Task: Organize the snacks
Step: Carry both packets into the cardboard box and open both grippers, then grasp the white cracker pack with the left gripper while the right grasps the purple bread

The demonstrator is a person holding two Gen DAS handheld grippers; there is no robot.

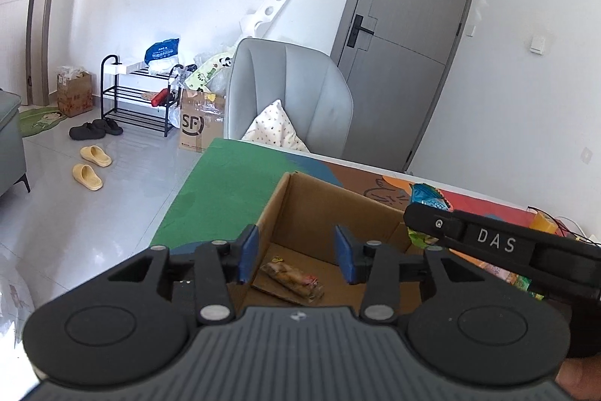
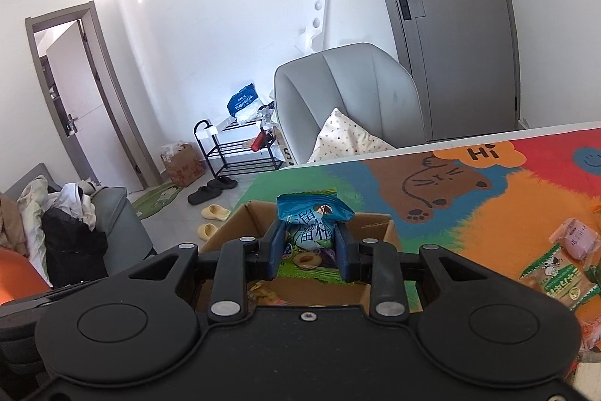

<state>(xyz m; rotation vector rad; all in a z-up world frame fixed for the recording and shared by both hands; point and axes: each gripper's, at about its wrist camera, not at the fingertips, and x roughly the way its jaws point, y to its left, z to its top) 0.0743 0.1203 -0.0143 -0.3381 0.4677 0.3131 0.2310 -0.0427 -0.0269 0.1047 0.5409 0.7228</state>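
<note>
An open cardboard box (image 1: pixel 300 213) stands on the colourful table mat; it also shows in the right wrist view (image 2: pixel 233 232). A clear-wrapped snack bar (image 1: pixel 293 279) lies on the box floor. My left gripper (image 1: pixel 296 252) is open and empty, just above the near side of the box. My right gripper (image 2: pixel 308 247) is shut on a blue and green snack packet (image 2: pixel 311 217) and holds it over the box. In the left wrist view the right gripper (image 1: pixel 424 217) reaches in from the right with the packet (image 1: pixel 426 196) at the box's right rim.
More wrapped snacks (image 2: pixel 559 277) lie on the mat (image 2: pixel 488 213) to the right of the box. A grey chair (image 1: pixel 289 93) with a cushion stands behind the table. A shoe rack (image 1: pixel 139 93), boxes and slippers are on the floor at left.
</note>
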